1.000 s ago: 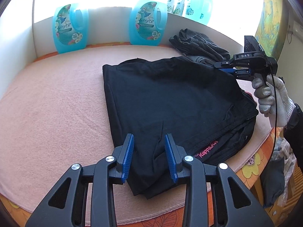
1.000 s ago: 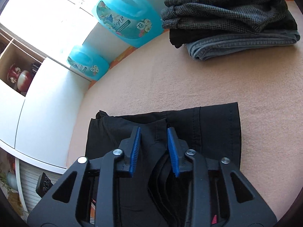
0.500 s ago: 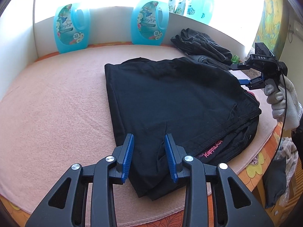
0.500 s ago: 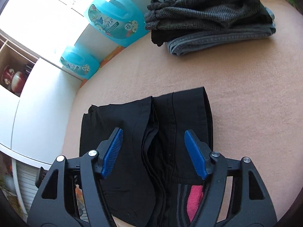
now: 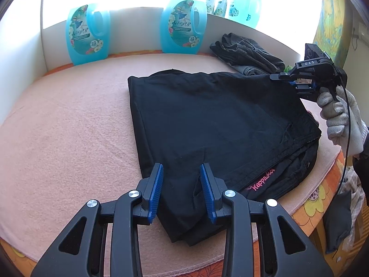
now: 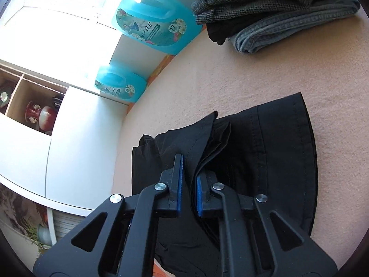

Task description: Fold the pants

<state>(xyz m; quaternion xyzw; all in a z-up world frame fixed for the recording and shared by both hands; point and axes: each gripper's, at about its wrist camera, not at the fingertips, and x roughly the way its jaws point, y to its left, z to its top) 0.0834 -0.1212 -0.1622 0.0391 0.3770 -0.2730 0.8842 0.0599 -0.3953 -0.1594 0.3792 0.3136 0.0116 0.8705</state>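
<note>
Already folded to a square, the pants [image 5: 207, 124] lie mid-worktop [image 5: 69, 127]. Right tongs [image 6: 189, 184] pinch the top layer at 3 o'clock, probably to draw it over; left tongs [image 5: 181, 189] hang released above the 6 o'clock corner. Pink "Kappa" shows on the hem; bottles [image 5: 87, 34] at 12 o'clock read "72".

My right gripper [image 6: 188, 184] has its jaws nearly closed on a raised fold of the black pants [image 6: 272, 152], which lie on the pink surface [image 6: 265, 69] short of the stacked folded clothes [image 6: 272, 7].
</note>
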